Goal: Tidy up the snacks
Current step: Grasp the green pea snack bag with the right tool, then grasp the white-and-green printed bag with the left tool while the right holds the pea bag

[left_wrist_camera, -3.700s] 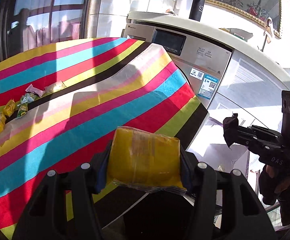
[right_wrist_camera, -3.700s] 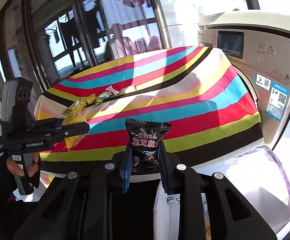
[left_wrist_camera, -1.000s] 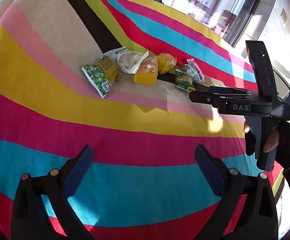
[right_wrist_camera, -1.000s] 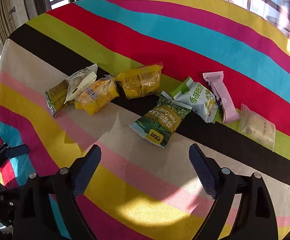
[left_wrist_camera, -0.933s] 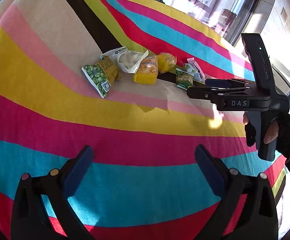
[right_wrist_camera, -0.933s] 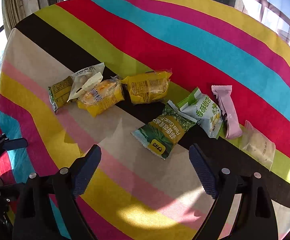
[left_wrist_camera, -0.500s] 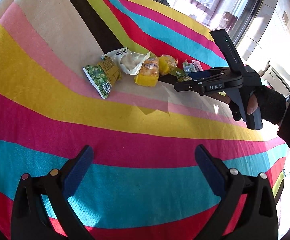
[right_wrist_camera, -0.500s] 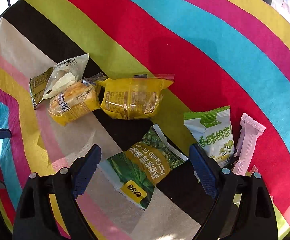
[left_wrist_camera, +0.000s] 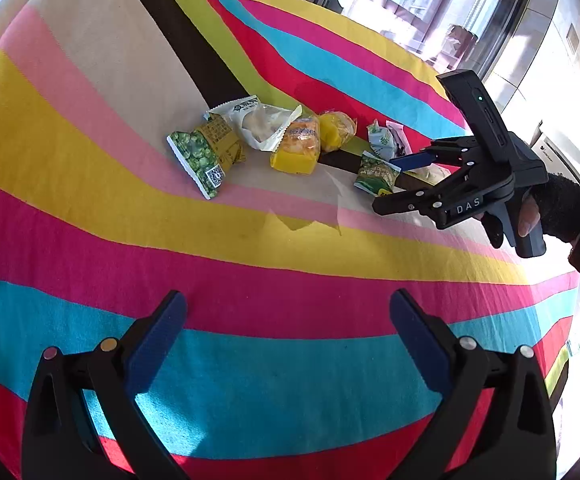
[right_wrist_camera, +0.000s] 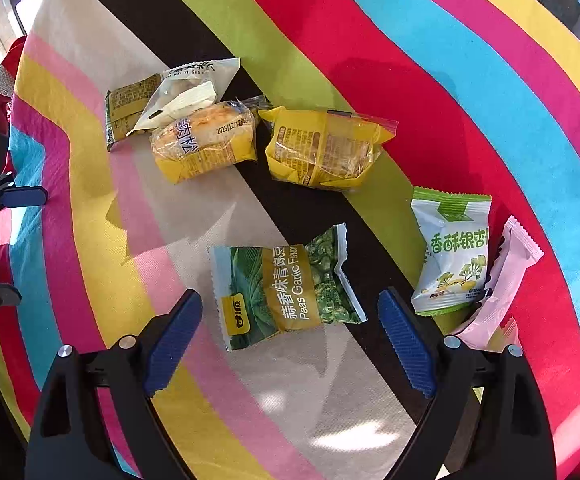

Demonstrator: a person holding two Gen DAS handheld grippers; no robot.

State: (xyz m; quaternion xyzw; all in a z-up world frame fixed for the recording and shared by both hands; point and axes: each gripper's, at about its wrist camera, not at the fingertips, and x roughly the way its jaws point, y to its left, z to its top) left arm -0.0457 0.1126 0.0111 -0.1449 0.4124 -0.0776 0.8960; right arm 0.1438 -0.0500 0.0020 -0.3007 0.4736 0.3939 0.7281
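Striped bench (right_wrist_camera: 470, 80): right gripper (right_wrist_camera: 290, 320) has dropped over the garlic-peas packet (right_wrist_camera: 285, 284), fingers spread and empty; left gripper (left_wrist_camera: 285, 332), now empty, gapes near the bench's edge.

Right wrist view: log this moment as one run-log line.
right tongs: open, straddling garlic peas packet, not gripping | left tongs: open, empty, away from snacks | striped tablecloth
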